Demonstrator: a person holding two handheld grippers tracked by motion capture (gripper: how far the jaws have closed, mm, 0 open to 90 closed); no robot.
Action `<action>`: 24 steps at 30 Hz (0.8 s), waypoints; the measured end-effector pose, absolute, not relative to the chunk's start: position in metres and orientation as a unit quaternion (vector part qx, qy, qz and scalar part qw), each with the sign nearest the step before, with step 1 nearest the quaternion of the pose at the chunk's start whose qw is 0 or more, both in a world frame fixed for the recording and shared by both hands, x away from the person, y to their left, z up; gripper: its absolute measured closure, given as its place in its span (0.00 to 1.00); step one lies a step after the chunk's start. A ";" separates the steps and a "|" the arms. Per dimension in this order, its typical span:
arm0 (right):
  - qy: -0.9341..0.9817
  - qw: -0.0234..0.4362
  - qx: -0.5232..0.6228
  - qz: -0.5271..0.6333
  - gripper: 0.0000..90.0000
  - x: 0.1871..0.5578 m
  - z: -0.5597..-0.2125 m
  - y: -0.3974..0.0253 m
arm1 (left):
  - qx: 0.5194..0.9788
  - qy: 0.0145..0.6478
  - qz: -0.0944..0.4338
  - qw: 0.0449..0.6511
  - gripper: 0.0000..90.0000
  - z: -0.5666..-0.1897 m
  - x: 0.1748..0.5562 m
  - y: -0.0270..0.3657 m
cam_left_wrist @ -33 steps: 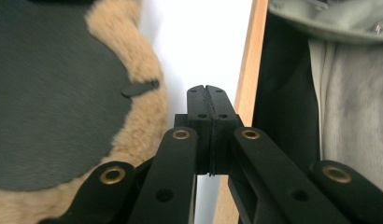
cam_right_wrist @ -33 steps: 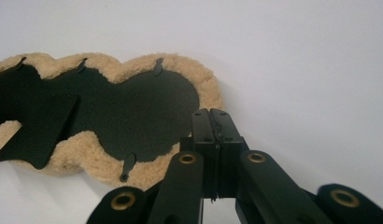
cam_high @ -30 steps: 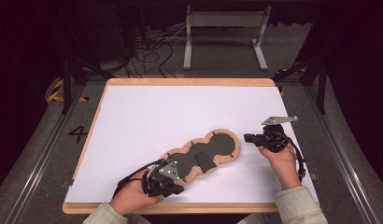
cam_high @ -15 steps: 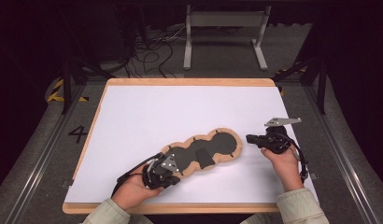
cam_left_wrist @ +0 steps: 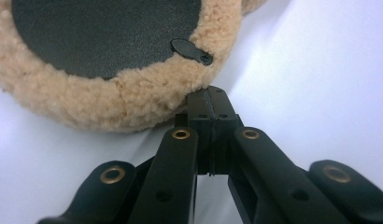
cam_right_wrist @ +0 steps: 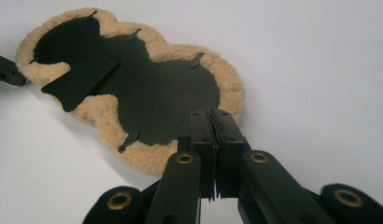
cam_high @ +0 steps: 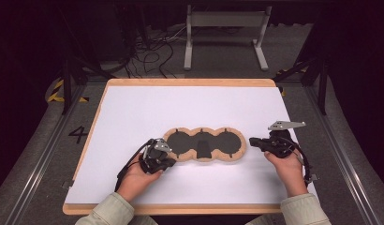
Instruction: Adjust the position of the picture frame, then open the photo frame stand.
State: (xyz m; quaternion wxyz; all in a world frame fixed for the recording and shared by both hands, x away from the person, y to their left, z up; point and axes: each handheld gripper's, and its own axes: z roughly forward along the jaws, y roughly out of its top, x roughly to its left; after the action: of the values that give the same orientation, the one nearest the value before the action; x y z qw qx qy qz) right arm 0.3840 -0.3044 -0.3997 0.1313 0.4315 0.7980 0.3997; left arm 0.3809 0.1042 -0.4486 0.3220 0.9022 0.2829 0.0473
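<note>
item: fleece-edged pad [cam_high: 204, 144], three joined lobes, black face up, tan pile round the rim. location: lying flat on the white table sheet [cam_high: 190, 108], in its near half, long axis running across the table.

change logged: a second earlier the pad lay slanted, left end nearer you and right end farther off. in this record it sat square to the near edge of the sheet. you had swung it level, with your left gripper [cam_high: 158, 158] moved up along the pad's left lobe and your right gripper [cam_high: 254, 142] brought in toward the right lobe. judged meaning: the straightening looked about done, and any fold or lift of the pad was not yet begun.

left gripper: jaws pressed together, no gap between them in the left gripper view, tips [cam_left_wrist: 211, 95] just touching the pile at the rim of the left lobe [cam_left_wrist: 110, 100]. nothing was pinched between them.

right gripper: jaws likewise closed tight, tips [cam_right_wrist: 212, 116] over the rim of the right lobe [cam_right_wrist: 229, 91]; whether they rested on the fleece you could not tell. nothing held.

fittings noted: loose black flap [cam_right_wrist: 82, 79] lying on the middle lobe; small black tabs [cam_right_wrist: 197, 59] round the inner edge.
</note>
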 end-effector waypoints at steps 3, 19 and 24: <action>0.799 0.134 0.430 0.399 0.98 0.381 -0.398 -0.304 | 0.899 0.292 0.033 0.325 1.00 -0.449 0.382 0.105; 0.825 0.141 0.385 0.390 0.96 0.365 -0.386 -0.278 | 0.855 0.310 0.070 0.410 0.86 -0.421 0.381 0.139; 0.831 0.137 0.374 0.389 0.95 0.362 -0.385 -0.269 | 0.845 0.319 0.090 0.420 0.81 -0.418 0.381 0.144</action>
State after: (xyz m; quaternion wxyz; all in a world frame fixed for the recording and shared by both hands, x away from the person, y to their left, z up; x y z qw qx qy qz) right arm 0.3622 -0.2687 -0.3848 0.1367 0.3739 0.8308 0.3889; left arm 0.3806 0.1445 -0.4182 0.4197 0.8451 0.3185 0.0904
